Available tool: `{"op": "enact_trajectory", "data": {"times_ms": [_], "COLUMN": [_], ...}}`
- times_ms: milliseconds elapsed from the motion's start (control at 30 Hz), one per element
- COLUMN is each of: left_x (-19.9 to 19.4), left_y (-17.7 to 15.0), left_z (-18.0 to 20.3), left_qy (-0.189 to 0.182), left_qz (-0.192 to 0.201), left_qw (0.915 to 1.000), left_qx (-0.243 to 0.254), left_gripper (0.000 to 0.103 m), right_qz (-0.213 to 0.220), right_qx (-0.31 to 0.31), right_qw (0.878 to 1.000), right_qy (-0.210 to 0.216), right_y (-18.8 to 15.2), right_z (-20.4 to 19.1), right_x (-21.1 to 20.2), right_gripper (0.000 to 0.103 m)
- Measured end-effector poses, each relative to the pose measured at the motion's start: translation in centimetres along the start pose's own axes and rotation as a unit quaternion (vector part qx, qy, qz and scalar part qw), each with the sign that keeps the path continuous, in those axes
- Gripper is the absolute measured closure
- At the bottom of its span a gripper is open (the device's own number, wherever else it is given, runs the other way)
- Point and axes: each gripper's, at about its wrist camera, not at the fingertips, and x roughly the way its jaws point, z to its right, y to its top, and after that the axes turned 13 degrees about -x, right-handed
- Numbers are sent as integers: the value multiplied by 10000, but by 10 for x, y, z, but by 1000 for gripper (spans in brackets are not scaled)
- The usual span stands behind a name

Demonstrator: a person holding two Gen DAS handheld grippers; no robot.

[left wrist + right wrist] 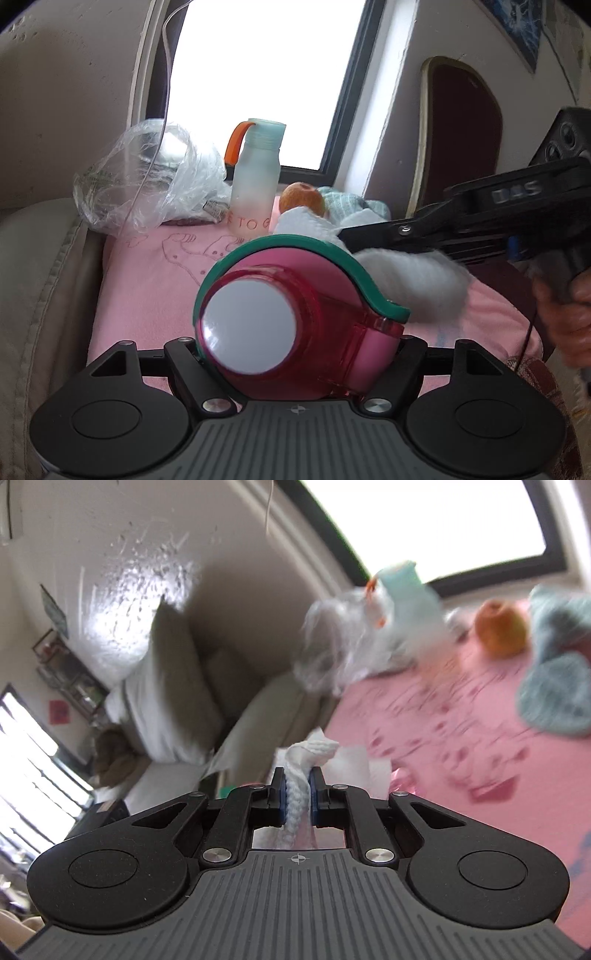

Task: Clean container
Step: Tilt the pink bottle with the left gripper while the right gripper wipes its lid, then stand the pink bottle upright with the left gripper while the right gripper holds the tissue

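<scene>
We see the pink cloth-covered surface point(155, 280) spread under everything, window at 12 o'clock. The red container point(295, 325) with its green rim point(295, 245) sits clamped in our left gripper point(295, 354), base facing the camera, long axis running away toward 12. Our right gripper point(297, 794) is pinched tight on a white cloth point(295, 797); in the left view it comes in from 3 o'clock, cloth point(413, 280) lying against the container's rim side at 2 o'clock. Right hand is the nearer worker. Behind at 12: frosted bottle point(255, 177), plastic bag point(147, 177), orange fruit point(301, 199), teal knit point(347, 205), all apart from the wiping path.
</scene>
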Motion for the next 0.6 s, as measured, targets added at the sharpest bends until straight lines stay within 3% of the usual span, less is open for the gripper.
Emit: {"op": "enact_trajectory", "data": {"times_ms": [233, 333, 400, 500, 600], "left_x": [2, 6, 11, 18, 28], "left_y": [2, 5, 10, 19, 29], "left_z": [7, 11, 14, 20, 32], "left_qy": [33, 49, 70, 125, 209], "left_qz": [66, 54, 19, -38, -65], "left_qw": [9998, 9996, 9993, 9983, 9961], "left_qx": [162, 267, 372, 565, 851], "left_gripper": [31, 31, 31, 31, 31], "right_qz": [-221, -711, -981, -797, -168], "right_qx": [252, 271, 270, 358, 315], "right_qw": [9993, 9956, 9934, 9948, 9963], "right_qy": [-183, -546, -528, -515, -783], "right_y": [-8, -19, -32, -39, -30], "right_z": [8, 24, 29, 36, 41], "right_x": [30, 41, 49, 38, 3], "right_gripper": [90, 90, 90, 91, 91]}}
